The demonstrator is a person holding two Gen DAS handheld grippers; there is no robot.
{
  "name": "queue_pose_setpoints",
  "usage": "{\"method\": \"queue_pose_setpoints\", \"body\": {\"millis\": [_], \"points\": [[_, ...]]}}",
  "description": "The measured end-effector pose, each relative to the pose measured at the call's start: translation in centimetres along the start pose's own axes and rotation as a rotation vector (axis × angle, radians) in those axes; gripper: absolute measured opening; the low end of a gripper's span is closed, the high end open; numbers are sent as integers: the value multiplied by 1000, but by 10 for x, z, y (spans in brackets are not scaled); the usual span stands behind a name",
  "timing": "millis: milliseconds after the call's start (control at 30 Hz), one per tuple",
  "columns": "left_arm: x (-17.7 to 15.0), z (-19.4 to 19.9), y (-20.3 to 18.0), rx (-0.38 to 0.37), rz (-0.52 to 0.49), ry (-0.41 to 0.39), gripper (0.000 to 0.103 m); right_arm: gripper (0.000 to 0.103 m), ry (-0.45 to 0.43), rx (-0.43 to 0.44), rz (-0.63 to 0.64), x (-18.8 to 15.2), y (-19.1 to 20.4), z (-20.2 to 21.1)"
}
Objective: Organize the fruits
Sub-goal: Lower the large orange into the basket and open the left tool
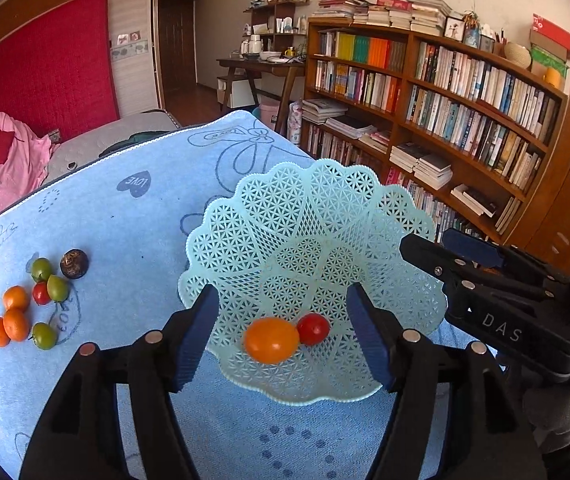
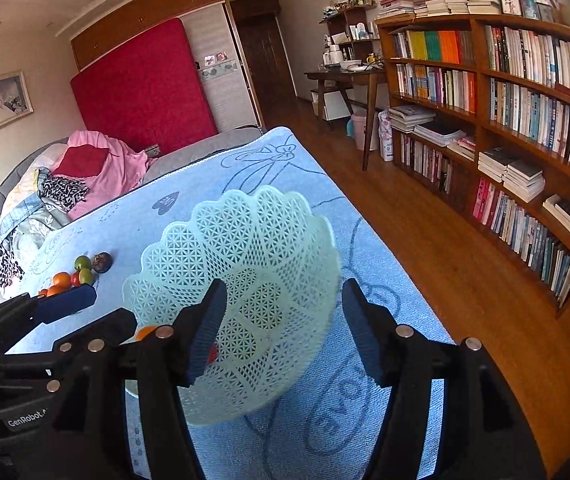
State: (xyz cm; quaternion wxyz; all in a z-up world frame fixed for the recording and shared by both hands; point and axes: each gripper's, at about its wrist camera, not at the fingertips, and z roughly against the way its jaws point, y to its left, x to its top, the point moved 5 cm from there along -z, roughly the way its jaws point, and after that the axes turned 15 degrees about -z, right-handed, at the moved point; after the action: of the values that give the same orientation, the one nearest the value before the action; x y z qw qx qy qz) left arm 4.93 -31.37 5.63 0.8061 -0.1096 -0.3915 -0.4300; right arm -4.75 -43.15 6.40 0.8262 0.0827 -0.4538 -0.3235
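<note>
Judging from where both tools hang, the step in hand looks like the release of fruit into the pale turquoise openwork plastic basket [image 1: 309,216], and the next pick lies at the loose pile. The left gripper [image 1: 283,334] has its blue-padded jaws spread, with nothing pinched between them; the small orange citrus fruit [image 1: 271,340] and the round red cherry tomato [image 1: 313,329] lie just ahead of and between its fingertips, touching each other on the basket's lattice floor. The right gripper [image 2: 283,330] is likewise spread and empty, its jaws straddling the basket's near side. To do this well, each hand should probably back straight away from the basket before swinging aside, since a pad that catches the scalloped rim could tip so light a bowl and roll the fruit out. The remaining fruit sits well off to the left of the left gripper on the light blue patterned towel [image 1: 133,224]: three more orange citrus fruits [image 1: 15,322], three green round fruits [image 1: 58,288], another red tomato [image 1: 40,294] and a dark brown round fruit [image 1: 74,264], bunched close together. These are small, smooth and likely to roll, so a gentle, centred pinch seems wise.
</note>
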Motion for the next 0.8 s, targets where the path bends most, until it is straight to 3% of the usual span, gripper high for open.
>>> {"method": "queue_pose_setpoints", "body": {"millis": [467, 800], "points": [[-12, 11, 34, 94, 80, 5, 80, 62, 5, -10, 34, -7, 9, -4], [-18, 16, 38, 119, 88, 18, 83, 63, 7, 1, 30, -8, 9, -4]]}}
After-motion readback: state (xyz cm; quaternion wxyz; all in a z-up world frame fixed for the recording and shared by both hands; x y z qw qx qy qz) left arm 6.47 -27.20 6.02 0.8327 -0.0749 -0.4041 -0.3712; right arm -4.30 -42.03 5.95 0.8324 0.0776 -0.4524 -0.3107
